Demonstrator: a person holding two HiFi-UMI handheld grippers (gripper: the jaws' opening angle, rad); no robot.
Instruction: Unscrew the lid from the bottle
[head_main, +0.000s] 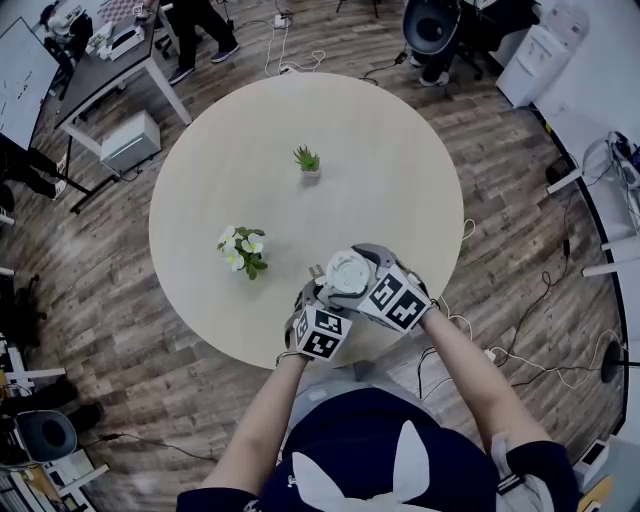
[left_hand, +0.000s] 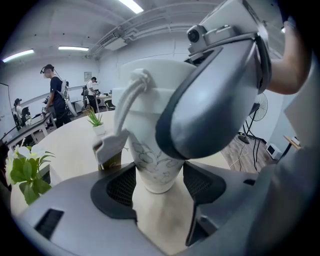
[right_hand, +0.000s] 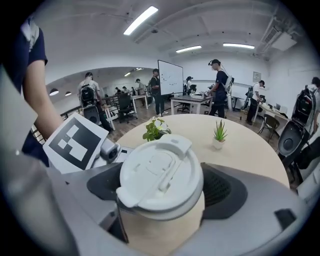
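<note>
A white bottle (left_hand: 150, 150) with a faint line drawing and a strap loop stands between my two grippers near the table's front edge. My left gripper (left_hand: 159, 182) is shut on its lower body, one pad on either side. The white flip-top lid (right_hand: 160, 172) sits between the jaws of my right gripper (right_hand: 162, 190), which stand wide with a small gap at the right pad. In the head view both grippers meet at the lid (head_main: 347, 270), the left gripper (head_main: 322, 300) below and the right gripper (head_main: 355, 262) from the right. The bottle's foot is hidden in that view.
The round beige table (head_main: 400, 170) holds a small potted succulent (head_main: 308, 162) at its middle and a white-flowered plant (head_main: 243, 250) to the left of the bottle. Desks, chairs, cables and standing people surround the table on the wooden floor.
</note>
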